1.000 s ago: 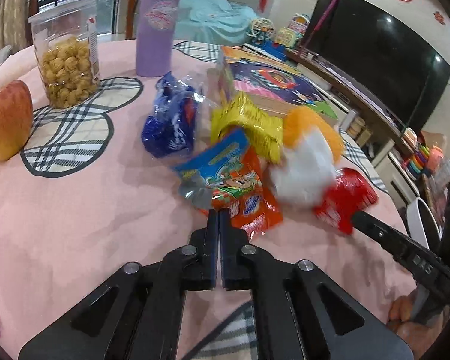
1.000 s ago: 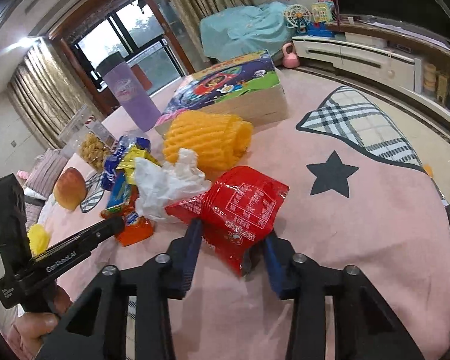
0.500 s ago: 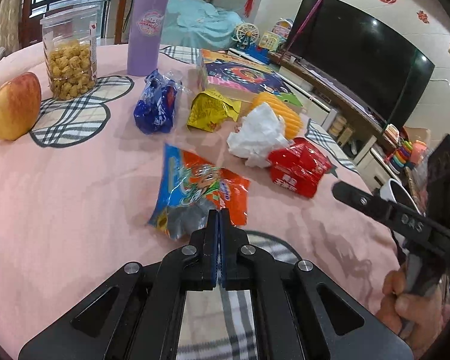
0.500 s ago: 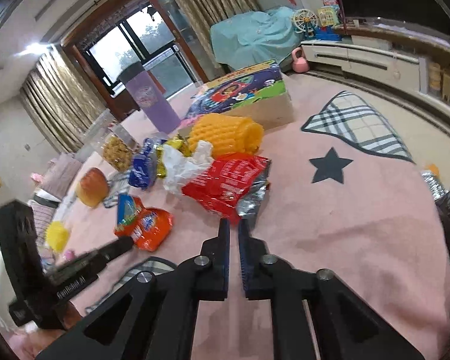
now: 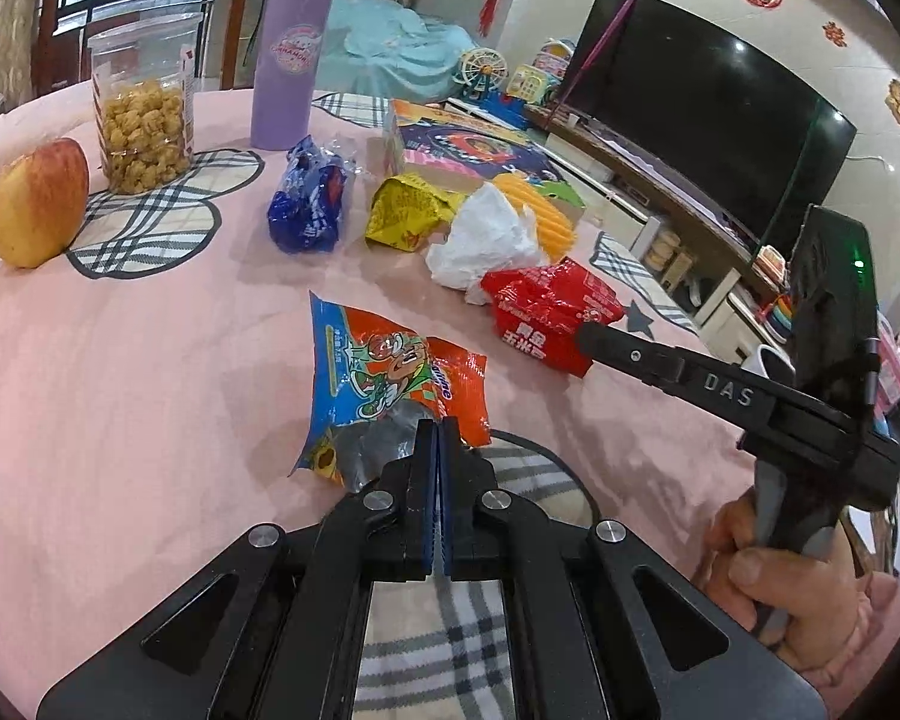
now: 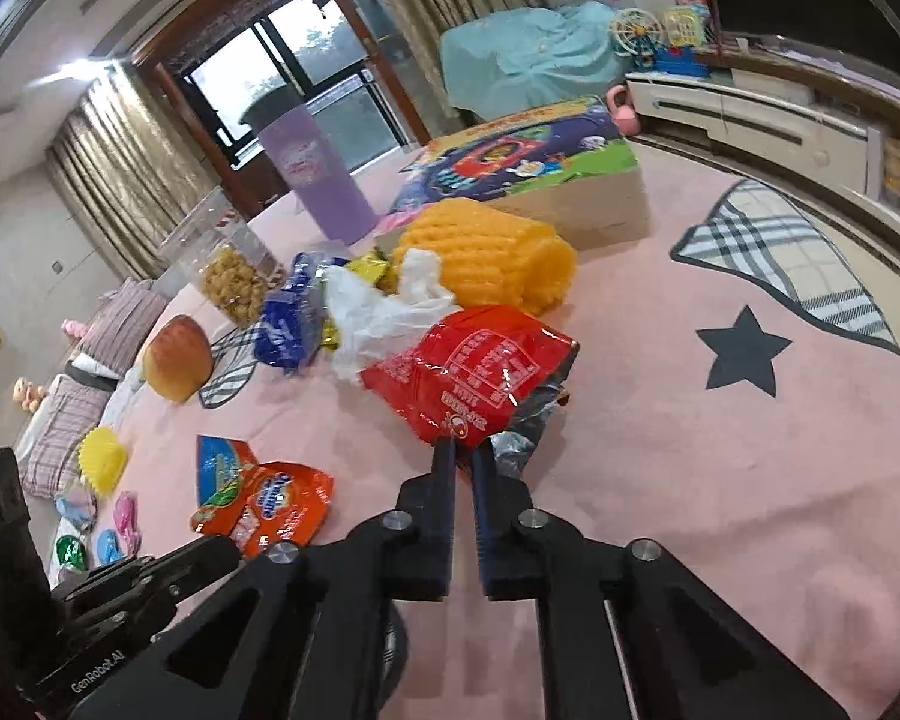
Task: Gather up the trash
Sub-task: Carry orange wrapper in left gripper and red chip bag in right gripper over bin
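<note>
Trash lies on a pink tablecloth (image 5: 120, 360). My left gripper (image 5: 438, 423) is shut on the silver end of an orange-blue snack wrapper (image 5: 384, 372), apart from the pile. My right gripper (image 6: 462, 450) has its jaws closing, and the pads pinch the near edge of a red wrapper (image 6: 474, 372). In the left wrist view, a hand holds the right gripper (image 5: 588, 336), tip on the red wrapper (image 5: 546, 312). Behind lie a white crumpled bag (image 5: 486, 237), a yellow wrapper (image 5: 408, 213), a blue wrapper (image 5: 309, 204) and an orange foam net (image 6: 492, 252).
An apple (image 5: 36, 204), a clear jar of snacks (image 5: 141, 114) and a purple tumbler (image 5: 288, 72) stand at the far left. A colourful flat box (image 5: 468, 147) lies behind the pile. A white cup (image 5: 768, 360) sits past the table's right edge.
The left gripper pulled the orange-blue wrapper out of the pile toward the near side. The right gripper's jaws closed from wide around the red wrapper to a pinch on its edge.
</note>
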